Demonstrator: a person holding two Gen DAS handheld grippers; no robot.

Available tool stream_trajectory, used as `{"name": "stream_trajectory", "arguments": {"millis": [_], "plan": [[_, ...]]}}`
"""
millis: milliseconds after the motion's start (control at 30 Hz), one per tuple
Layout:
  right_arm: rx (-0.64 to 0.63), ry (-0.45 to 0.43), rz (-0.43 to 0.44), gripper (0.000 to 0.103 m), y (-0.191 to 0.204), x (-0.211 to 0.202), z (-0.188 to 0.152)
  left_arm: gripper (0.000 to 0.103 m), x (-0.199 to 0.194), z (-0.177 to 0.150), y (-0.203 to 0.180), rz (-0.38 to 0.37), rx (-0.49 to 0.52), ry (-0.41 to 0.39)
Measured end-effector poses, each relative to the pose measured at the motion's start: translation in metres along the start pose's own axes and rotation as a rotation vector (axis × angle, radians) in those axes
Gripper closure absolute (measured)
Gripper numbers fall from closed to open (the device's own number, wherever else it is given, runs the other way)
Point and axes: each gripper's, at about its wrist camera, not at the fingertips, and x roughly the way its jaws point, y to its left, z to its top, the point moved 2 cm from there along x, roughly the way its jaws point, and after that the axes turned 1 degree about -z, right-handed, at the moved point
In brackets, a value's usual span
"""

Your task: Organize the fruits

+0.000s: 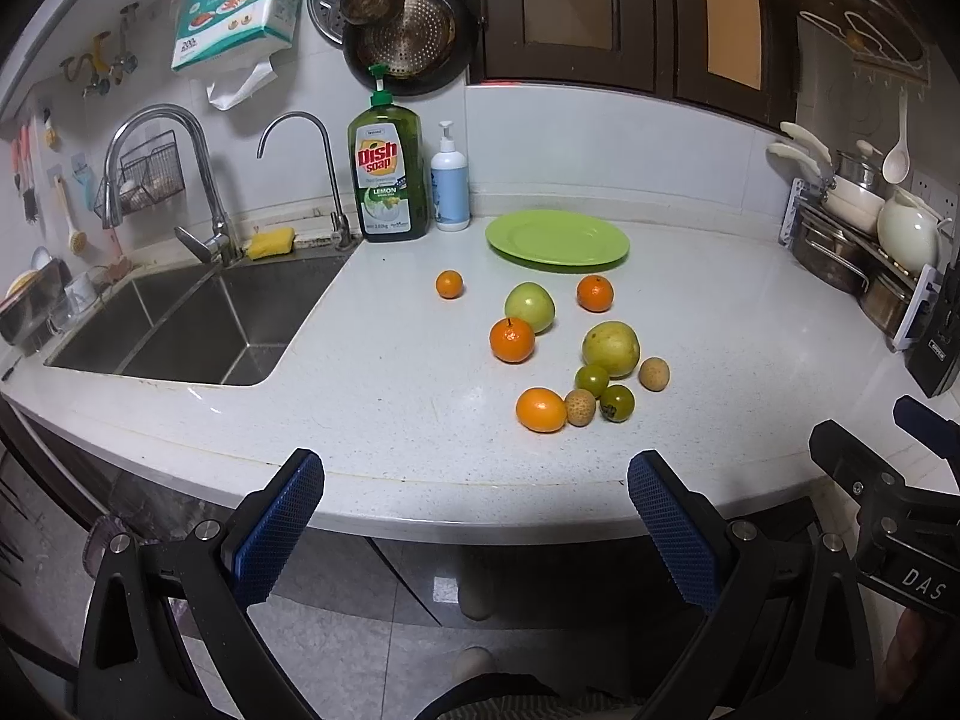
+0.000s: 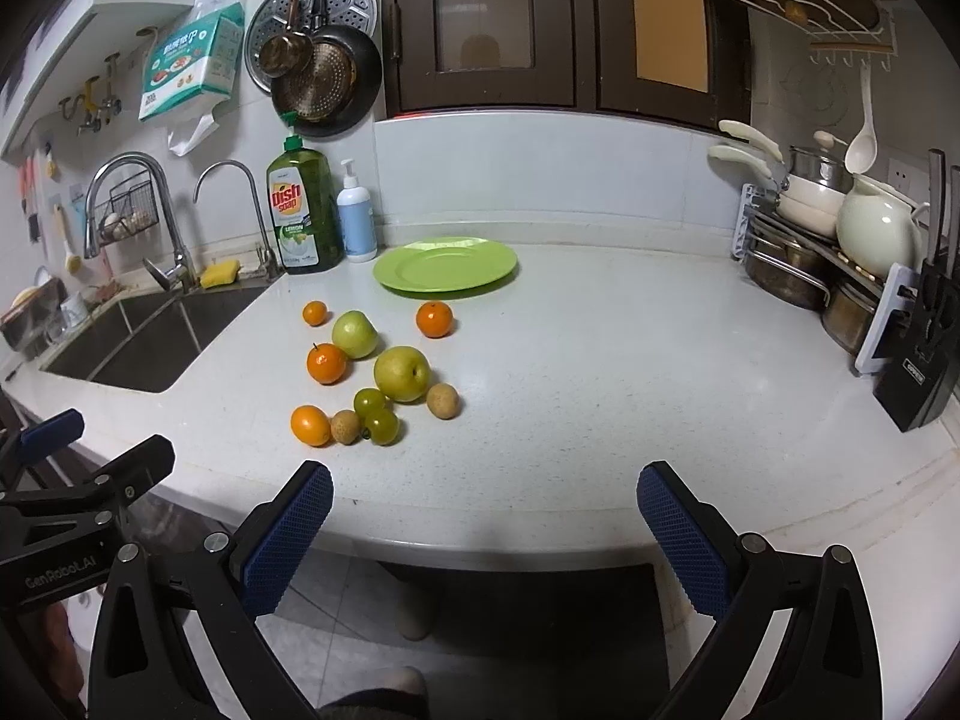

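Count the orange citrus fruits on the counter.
4. Small one nearest the sink; one just before the green plate; one touching the left green apple; one at the cluster's front. None seems hidden.

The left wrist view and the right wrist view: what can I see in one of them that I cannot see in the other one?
Only the left wrist view shows the right gripper at its right edge. Only the right wrist view shows the left gripper at its left edge and the whole knife block. Both share the green plate with no fruit on it, the scattered fruit, the dish soap bottle and the sink.
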Motion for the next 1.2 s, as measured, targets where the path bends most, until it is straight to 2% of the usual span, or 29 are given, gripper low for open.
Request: {"name": "stream_trajectory", "arguments": {"millis": [300,400,567,800,1000,1200], "plan": [[-0.009,0.052,0.030,0.001,0.005,0.024,0.009,0.000,0.026,0.010,0.006,-0.001,0.021,0.046],[-0.016,0.076,0.047,0.001,0.009,0.036,0.011,0.000,0.038,0.013,0.007,-0.014,0.059,0.048],[-0.032,0.117,0.074,0.006,0.021,0.060,0.016,0.008,0.056,0.021,0.007,-0.031,0.154,0.025],[-0.086,0.155,0.106,0.019,0.042,0.093,0.018,0.024,0.089,0.027,0.003,-0.151,0.266,0.037],[-0.066,0.209,0.146,0.032,0.045,0.123,0.018,0.031,0.115,0.025,-0.007,-0.271,0.301,0.082],[-0.052,0.245,0.187,0.045,0.049,0.142,0.018,0.041,0.135,0.022,-0.013,-0.331,0.315,0.132]]}}
